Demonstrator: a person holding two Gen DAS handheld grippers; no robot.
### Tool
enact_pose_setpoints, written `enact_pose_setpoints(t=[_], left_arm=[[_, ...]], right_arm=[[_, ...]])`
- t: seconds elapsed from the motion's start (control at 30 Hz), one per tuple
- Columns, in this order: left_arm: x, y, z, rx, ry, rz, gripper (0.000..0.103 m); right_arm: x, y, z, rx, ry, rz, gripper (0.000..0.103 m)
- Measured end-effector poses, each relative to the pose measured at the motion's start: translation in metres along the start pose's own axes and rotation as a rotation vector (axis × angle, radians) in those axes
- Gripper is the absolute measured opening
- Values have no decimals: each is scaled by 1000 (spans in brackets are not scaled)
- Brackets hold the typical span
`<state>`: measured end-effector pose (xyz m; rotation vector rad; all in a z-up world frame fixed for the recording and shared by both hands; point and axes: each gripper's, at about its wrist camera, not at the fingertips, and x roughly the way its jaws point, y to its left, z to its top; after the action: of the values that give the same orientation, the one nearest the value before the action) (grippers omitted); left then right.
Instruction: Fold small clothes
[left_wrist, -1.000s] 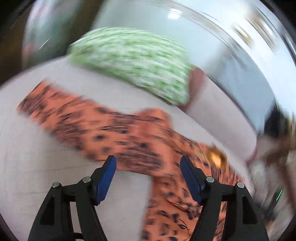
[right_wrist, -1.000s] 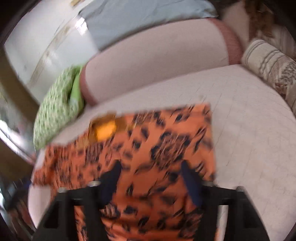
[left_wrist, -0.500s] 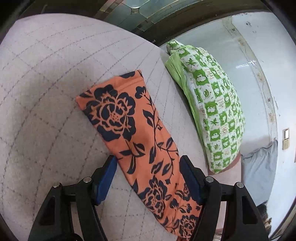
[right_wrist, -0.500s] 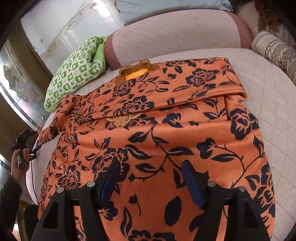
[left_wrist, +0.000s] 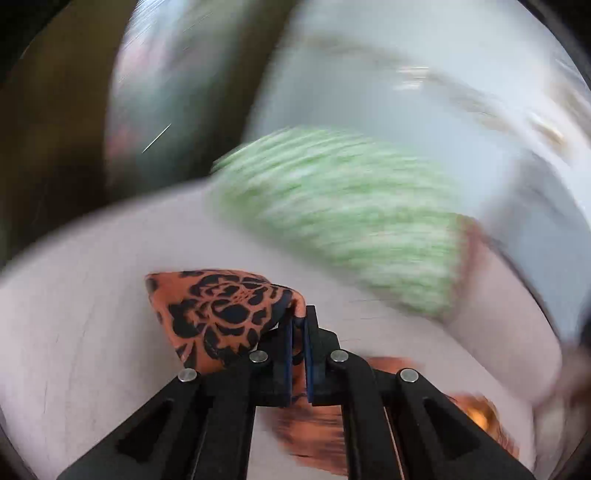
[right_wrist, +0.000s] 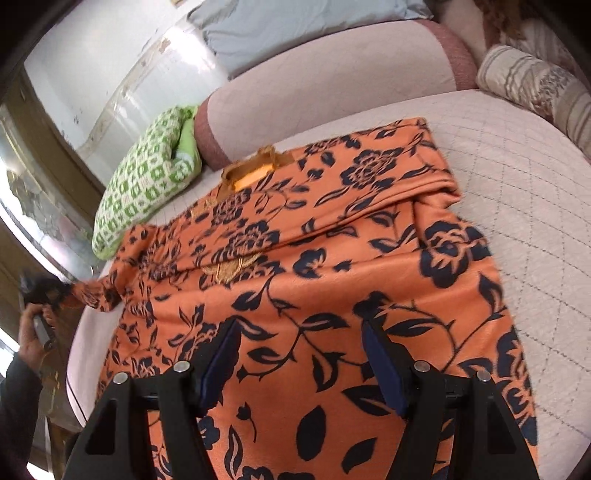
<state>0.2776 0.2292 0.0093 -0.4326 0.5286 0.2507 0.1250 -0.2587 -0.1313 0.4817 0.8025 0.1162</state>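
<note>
An orange garment with dark flowers (right_wrist: 332, 229) lies spread on the pale quilted cushion (right_wrist: 517, 177), its yellow-lined neck (right_wrist: 251, 177) at the far side. In the left wrist view my left gripper (left_wrist: 299, 321) has its jaws closing tight on the end of a sleeve (left_wrist: 221, 314), which bunches up to the left of the fingers. The right wrist view shows that sleeve (right_wrist: 96, 291) drawn out to the left toward a person's hand (right_wrist: 33, 325). My right gripper (right_wrist: 301, 332) hovers open over the garment's lower body, nothing between its fingers.
A green checked pillow (right_wrist: 147, 177) lies at the cushion's far left and shows blurred in the left wrist view (left_wrist: 343, 221). A padded backrest (right_wrist: 332, 74) runs behind, with a striped pillow (right_wrist: 535, 85) at the right.
My left gripper went from open over the flat sleeve to shut on its end, and has lifted and swung with it. My right gripper drifted a little over the garment, still open.
</note>
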Motion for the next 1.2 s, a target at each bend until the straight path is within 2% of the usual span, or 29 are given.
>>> enact_pose_setpoints(t=[0.1,0.17,0.23,0.27,0.3,0.33,0.37,0.43,0.47,0.53,0.6,0.7,0.77,0.83,0.9,1.0,1.07,1.1,1.13,1.17,1.2], left_arm=[[-40,-115,-14,221,-73,-182,4],[-52,-177,-43,348,-64,-276,5],[-52,-231,-85,486,-28,-335,6],[-44,-251,-108,542,25,-366,19],[-30,-270,-136,607,120,-405,29],[-18,-278,-156,638,185,-411,47],[1,-282,-182,663,289,-396,62],[22,-274,-204,671,421,-358,62],[26,-261,-208,645,445,-343,62],[20,-233,-199,601,434,-344,62],[2,-195,-183,548,355,-328,64],[-4,-149,-155,501,246,-206,76],[14,-124,-148,510,270,-117,76],[31,-105,-152,492,301,-59,76],[41,-92,-158,479,321,-42,76],[52,-86,-170,482,318,-19,76],[56,-86,-173,487,311,-18,76],[59,-87,-174,493,309,-16,76],[61,-87,-175,502,310,-6,76],[64,-87,-177,505,317,-3,70],[70,-85,-177,498,328,-11,62]], right_arm=[[-8,-4,3,29,-25,17,71],[-15,-8,5,48,-46,26,71],[-20,-12,7,67,-62,34,71],[-23,-14,7,81,-71,37,71],[-24,-17,8,97,-74,39,71],[-24,-20,8,108,-67,41,71],[-23,-21,8,117,-61,41,71],[-24,-25,8,137,-63,43,71],[-25,-26,8,145,-66,50,71],[-29,-27,10,155,-76,60,72],[-30,-28,11,172,-66,81,72],[-28,-26,21,225,-32,138,72],[-21,-19,37,217,-20,156,72],[-6,-9,61,179,-6,137,72],[19,-1,91,161,20,148,72],[74,16,128,69,109,47,72],[107,22,134,7,175,-49,71],[121,23,133,3,210,-75,64],[134,24,130,-4,255,-87,52],[141,31,128,-51,274,-134,29],[140,39,127,-95,261,-158,24]])
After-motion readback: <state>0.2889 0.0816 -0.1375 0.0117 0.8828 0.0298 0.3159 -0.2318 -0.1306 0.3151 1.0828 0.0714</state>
